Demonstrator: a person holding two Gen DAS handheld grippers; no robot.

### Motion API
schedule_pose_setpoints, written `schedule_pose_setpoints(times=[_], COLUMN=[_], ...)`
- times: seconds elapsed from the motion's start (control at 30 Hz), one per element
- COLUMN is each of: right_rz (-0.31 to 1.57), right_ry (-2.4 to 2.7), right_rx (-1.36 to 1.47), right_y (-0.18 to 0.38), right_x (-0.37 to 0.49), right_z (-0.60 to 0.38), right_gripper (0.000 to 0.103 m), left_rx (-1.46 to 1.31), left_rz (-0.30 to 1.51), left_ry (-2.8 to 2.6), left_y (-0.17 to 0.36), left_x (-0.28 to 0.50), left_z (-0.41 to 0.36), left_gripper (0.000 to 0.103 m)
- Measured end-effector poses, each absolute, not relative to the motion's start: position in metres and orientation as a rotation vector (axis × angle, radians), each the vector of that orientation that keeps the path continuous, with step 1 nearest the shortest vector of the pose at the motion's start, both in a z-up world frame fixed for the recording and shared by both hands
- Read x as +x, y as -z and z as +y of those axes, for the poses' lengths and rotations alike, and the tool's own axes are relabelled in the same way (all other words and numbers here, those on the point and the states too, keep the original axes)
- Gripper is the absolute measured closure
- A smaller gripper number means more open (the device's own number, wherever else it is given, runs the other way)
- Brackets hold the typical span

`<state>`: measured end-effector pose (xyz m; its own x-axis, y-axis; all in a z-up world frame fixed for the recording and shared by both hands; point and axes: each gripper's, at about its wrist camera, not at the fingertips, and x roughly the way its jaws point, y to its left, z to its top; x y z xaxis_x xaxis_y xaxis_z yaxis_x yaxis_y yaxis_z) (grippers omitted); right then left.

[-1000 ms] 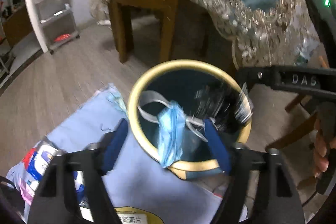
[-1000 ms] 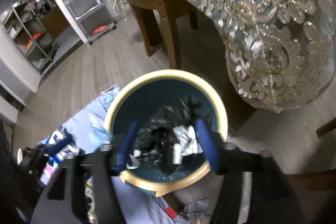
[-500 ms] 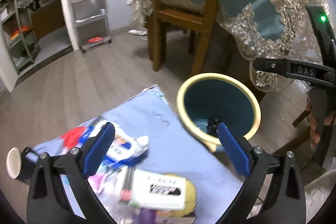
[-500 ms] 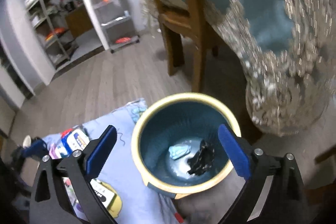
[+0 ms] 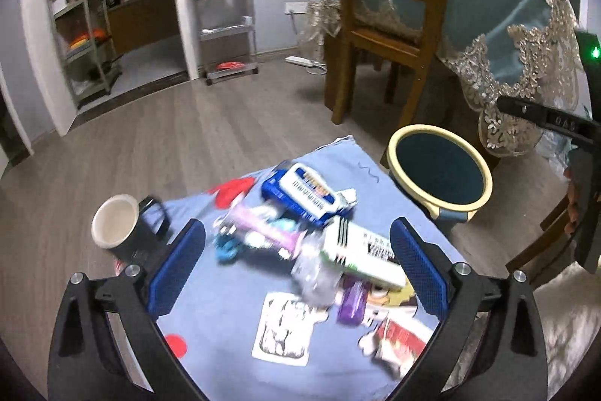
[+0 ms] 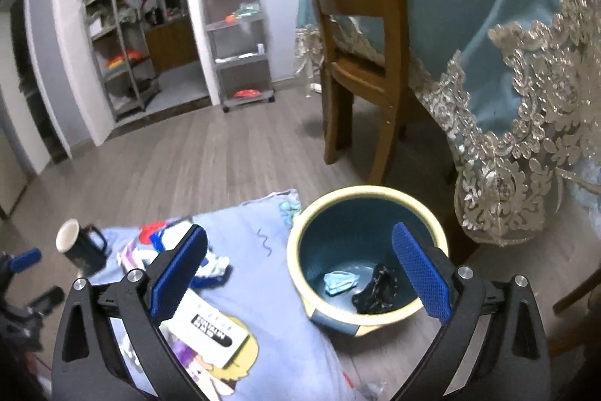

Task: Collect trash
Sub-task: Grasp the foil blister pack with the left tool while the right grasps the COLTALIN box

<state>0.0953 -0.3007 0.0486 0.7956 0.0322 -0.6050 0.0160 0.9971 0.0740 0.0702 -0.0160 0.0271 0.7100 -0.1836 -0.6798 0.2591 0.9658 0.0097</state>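
Observation:
A teal bin with a cream rim [image 6: 300, 235] [image 5: 484, 171] stands on the floor beside a blue cloth [image 5: 225, 318] [image 6: 270, 310]. A blue face mask [image 6: 340, 281] and a black crumpled bag [image 6: 377, 290] lie in the bin. On the cloth lie a blue-white packet [image 5: 300, 192], a white box [image 5: 366, 252] [image 6: 210, 324], a pink wrapper [image 5: 263, 232], clear plastic [image 5: 313, 271] and a purple item [image 5: 351, 301]. My left gripper [image 5: 296, 269] is open and empty above the pile. My right gripper [image 6: 300, 282] is open and empty above the bin's near left rim.
A black mug [image 5: 120, 232] [image 6: 80, 247] stands on the cloth's left edge. A wooden chair [image 5: 387, 25] and a table with a teal lace cloth [image 5: 526, 44] stand behind the bin. Shelf racks [image 5: 225, 10] line the far wall. The right gripper's body [image 5: 563, 126] shows at right.
Both grippers let go of the mask and the black bag, which dropped into the bin. Both then pulled back and up; the left swung left over the cloth.

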Motion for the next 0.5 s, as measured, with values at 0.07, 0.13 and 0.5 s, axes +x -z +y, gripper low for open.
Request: schedule_pose_setpoints(times=[0.07,0.13,0.5], right_rz=[0.651,0.656,0.827], right_ry=[-0.012,-0.022,-0.121], right_rx=[0.031,0.003,-0.032], right_y=[-0.045,-0.039,0.014], right_x=[0.088,0.079,0.076], right_z=[-0.286,-0.271,-0.212], right_gripper=[0.005,0.005,0.005], left_rx=[0.105,0.099,0.047], left_rz=[0.740,0.738,0.825], left_ry=[0.231,0.218,0.168], left_y=[-0.023,-0.020,0.028], left_x=[0.059,0.051,0.055], left_z=[-0.004,0.007,0.042], left_gripper=[0.006,0.006,0.006])
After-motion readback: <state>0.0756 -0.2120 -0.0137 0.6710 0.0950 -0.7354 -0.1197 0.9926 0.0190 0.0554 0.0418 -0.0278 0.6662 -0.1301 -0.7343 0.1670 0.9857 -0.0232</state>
